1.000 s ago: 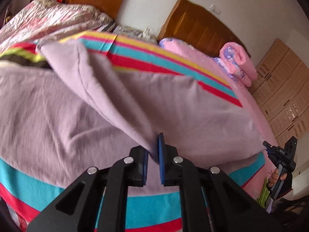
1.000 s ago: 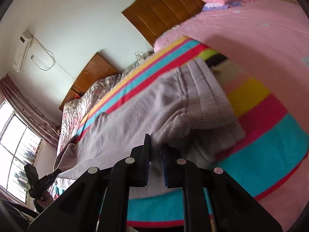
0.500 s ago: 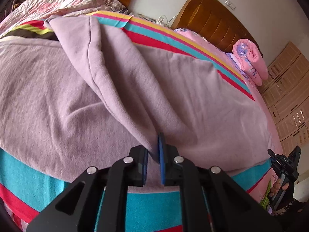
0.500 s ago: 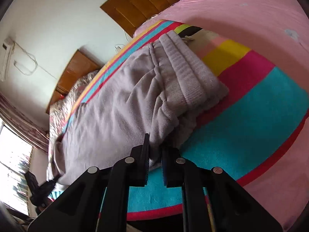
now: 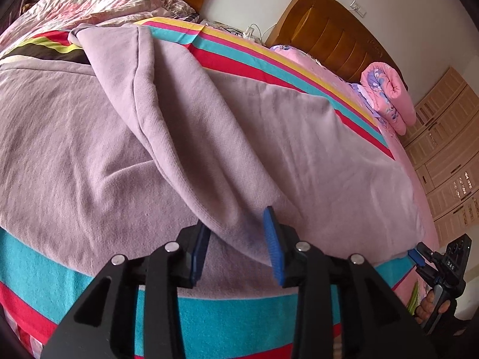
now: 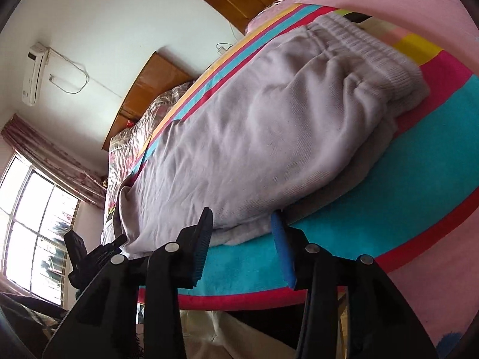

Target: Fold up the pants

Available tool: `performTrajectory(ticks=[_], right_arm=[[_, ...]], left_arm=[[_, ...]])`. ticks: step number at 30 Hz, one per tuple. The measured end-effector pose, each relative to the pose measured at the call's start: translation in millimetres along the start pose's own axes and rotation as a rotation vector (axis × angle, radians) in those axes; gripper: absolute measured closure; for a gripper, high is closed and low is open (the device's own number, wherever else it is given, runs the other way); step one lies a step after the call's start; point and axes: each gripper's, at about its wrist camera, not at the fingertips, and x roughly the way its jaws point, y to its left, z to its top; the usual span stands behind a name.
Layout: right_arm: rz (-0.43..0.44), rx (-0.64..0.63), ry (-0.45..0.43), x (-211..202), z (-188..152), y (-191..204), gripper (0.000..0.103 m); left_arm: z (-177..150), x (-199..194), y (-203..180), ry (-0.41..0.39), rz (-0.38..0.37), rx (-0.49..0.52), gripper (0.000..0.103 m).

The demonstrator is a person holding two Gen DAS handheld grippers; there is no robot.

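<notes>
Pale lilac pants (image 5: 269,137) lie lengthwise on a striped blanket (image 5: 209,314) spread over the bed, folded leg over leg.

Edges and room, left to right. Left wrist view: the cuff end sits at far left near a floral quilt (image 5: 98,3); a folded-over leg edge runs diagonally from upper left down to the near hem. Bare turquoise and red stripes of the blanket lie in front of the near hem. Beyond the far long edge, stripes show, then a pink bedspread (image 5: 329,74). Right wrist view: the ribbed waistband (image 6: 368,48) is at upper right; open turquoise blanket lies just right of and below the cloth's near edge.

Left gripper (image 5: 236,242): jaws have just been opening and stand partly apart. The folded hem corner lies between them; the pads do not press on it.

Right gripper (image 6: 242,233): jaws have just been opening and stand partly apart. The near cloth edge lies between the blue pads (image 6: 284,254), apparently not pinched.

View differences. Only the left wrist view shows the rolled pink bedding (image 5: 389,95) and the wardrobe (image 5: 449,161) at right, plus the other gripper at the far corner. Only the right wrist view shows the window (image 6: 33,233), the air conditioner (image 6: 34,74) and the waistband.
</notes>
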Motion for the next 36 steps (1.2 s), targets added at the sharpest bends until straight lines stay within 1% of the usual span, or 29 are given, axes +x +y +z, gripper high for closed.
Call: performTrajectory(ticks=[2, 3, 4, 5, 6, 8, 10, 11, 12, 14, 15, 16, 18, 20, 23, 26, 28, 30, 31, 32, 33, 34, 35, 36], right_arm=[[0.021, 0.003, 0.008, 9.1, -1.6, 5.3, 0.064], [0.016, 0.006, 0.007, 12.0, -2.0, 6.2, 0.066], [0.007, 0.009, 0.002, 13.8, -1.5, 6.9, 0.076], [-0.004, 0.012, -0.006, 14.0, -0.2, 5.9, 0.088], [-0.013, 0.012, -0.016, 12.3, 0.5, 5.6, 0.092], [-0.013, 0.001, -0.035, 6.3, 2.7, 7.7, 0.095], [-0.013, -0.02, -0.054, -2.1, 4.5, 14.8, 0.095], [-0.016, -0.03, -0.056, -4.3, 5.1, 16.9, 0.095], [-0.027, -0.033, -0.048, -3.3, 5.6, 17.2, 0.096], [-0.062, -0.016, -0.014, 4.3, 3.8, 9.8, 0.097], [-0.067, -0.001, 0.001, 7.7, 0.1, 3.9, 0.097], [-0.057, 0.005, -0.005, 9.6, -0.2, 2.4, 0.097], [-0.068, -0.006, -0.004, 10.0, 1.8, 6.1, 0.097], [-0.076, -0.026, -0.003, 6.7, 4.2, 12.8, 0.097], [-0.081, -0.056, -0.015, -0.8, 5.8, 22.7, 0.097], [-0.114, -0.034, 0.025, 12.4, 1.6, 11.2, 0.098], [-0.092, -0.013, 0.013, 11.1, 0.3, 6.2, 0.098], [-0.106, -0.02, 0.024, 7.6, 1.1, 8.5, 0.09], [-0.123, -0.021, 0.027, 3.5, 1.5, 9.5, 0.081], [-0.147, -0.03, 0.023, -2.2, 1.7, 12.4, 0.079], [-0.185, -0.052, 0.005, -9.1, 2.6, 16.6, 0.079], [-0.23, -0.076, -0.032, -18.4, 2.4, 21.4, 0.079], [-0.269, -0.105, -0.083, -28.0, 4.4, 27.9, 0.079], [-0.289, -0.138, -0.135, -35.4, 7.0, 36.1, 0.079]], left_arm=[[-0.2, 0.3, 0.0, -0.002, -0.001, 0.0, 0.069], [0.0, 0.1, 0.4, -0.005, 0.004, 0.0, 0.078], [0.1, -0.1, 0.6, -0.011, 0.008, -0.002, 0.083], [-0.3, -1.3, 0.9, -0.019, 0.004, -0.003, 0.091], [-0.5, -2.9, 0.9, -0.027, -0.004, -0.002, 0.095], [-1.0, -14.9, -4.8, -0.07, -0.01, 0.019, 0.097], [-1.4, -32.9, -14.5, -0.113, -0.007, 0.055, 0.097], [-2.6, -38.1, -16.1, -0.115, -0.006, 0.062, 0.097], [-4.8, -39.4, -15.5, -0.102, -0.007, 0.062, 0.097], [-13.2, -30.7, -10.4, -0.051, 0.009, 0.064, 0.097], [-18.6, -22.3, -5.1, -0.026, 0.027, 0.056, 0.097], [-22.3, -14.7, 0.5, -0.006, 0.031, 0.04, 0.097], [-23.1, -8.9, 4.0, -0.016, 0.019, 0.021, 0.097], [-19.9, -9.6, 0.1, -0.023, 0.029, 0.044, 0.097], [-18.5, -8.8, -1.7, -0.01, 0.037, 0.065, 0.097], [-19.9, -6.0, 2.4, -0.003, 0.021, 0.042, 0.096], [-20.9, -7.3, 1.3, 0.003, 0.022, 0.044, 0.095], [-19.1, -8.6, 1.2, 0.009, 0.017, 0.046, 0.094], [-17.9, -9.9, 1.3, 0.008, 0.014, 0.047, 0.093], [-16.9, -10.0, 1.0, 0.008, 0.013, 0.051, 0.092], [-16.6, -9.8, 0.7, 0.009, 0.013, 0.055, 0.092], [-16.8, -8.6, 1.0, 0.012, 0.014, 0.056, 0.092], [-17.9, -6.8, 1.3, 0.018, 0.016, 0.056, 0.092], [-18.6, -5.9, 1.2, 0.013, 0.016, 0.058, 0.092]])
